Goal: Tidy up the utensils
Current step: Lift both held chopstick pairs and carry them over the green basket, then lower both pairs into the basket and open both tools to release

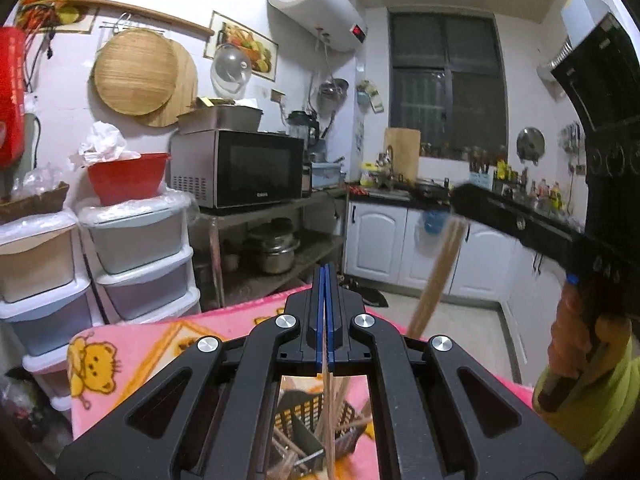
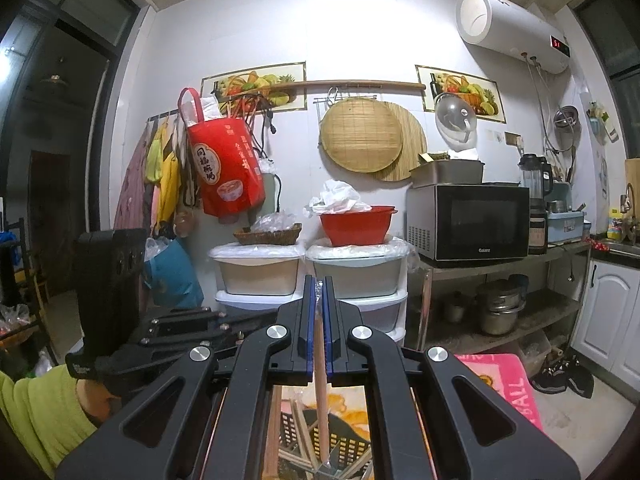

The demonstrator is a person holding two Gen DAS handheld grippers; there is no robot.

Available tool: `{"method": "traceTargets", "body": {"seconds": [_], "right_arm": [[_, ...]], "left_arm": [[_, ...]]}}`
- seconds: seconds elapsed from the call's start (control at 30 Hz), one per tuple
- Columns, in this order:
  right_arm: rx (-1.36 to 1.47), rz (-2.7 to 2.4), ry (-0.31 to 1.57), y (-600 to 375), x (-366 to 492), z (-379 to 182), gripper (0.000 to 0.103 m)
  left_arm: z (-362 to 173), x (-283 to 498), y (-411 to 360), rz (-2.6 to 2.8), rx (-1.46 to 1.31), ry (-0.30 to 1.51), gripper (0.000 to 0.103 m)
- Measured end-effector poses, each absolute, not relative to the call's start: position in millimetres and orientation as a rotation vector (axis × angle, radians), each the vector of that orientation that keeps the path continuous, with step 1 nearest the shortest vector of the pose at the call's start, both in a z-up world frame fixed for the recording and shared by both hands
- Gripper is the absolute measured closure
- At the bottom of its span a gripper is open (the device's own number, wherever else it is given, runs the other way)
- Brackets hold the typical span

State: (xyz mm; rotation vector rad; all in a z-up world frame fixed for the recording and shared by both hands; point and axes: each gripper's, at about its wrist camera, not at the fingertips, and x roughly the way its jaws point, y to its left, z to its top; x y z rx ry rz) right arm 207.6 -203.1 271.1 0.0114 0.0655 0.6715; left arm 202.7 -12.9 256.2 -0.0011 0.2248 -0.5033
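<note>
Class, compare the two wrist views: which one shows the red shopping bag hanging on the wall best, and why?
The right wrist view: the red shopping bag hangs whole, handles and printed front visible. The left wrist view catches only a strip of it at the picture's left edge.

A lived-in home kitchen. A microwave (image 2: 470, 222) sits on a steel rack with pots (image 2: 500, 308) below, a white water heater (image 2: 514, 28) hangs high on the wall, and bamboo trays (image 2: 362, 136), a glass lid (image 2: 456, 118) and fruit pictures (image 2: 256, 84) hang on the white wall beside it. White cabinets (image 1: 380, 236) under a dark counter with a sink, bottles and a cutting board (image 1: 402, 152) stand below a window (image 1: 446, 84), a black range hood (image 1: 604, 92) is at the right, and stacked plastic drawers (image 2: 352, 280) carry a red basin (image 2: 356, 224).
</note>
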Motion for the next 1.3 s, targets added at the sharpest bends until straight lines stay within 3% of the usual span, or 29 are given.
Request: {"method": "traceTargets", "body": {"seconds": [0.6,1.3], "right_arm": [[0.059,0.647,0.142,-200.8,263.4,255.7,0.099],[0.077,0.652,0.326,-181.8,301.2,189.7,0.099]], "left_arm": [[257.8,254.0,-15.5,-0.471,-0.098,0.216,0.103],[193.2,277.7,-19.2,-0.430,-0.109,0.324,0.103]]}}
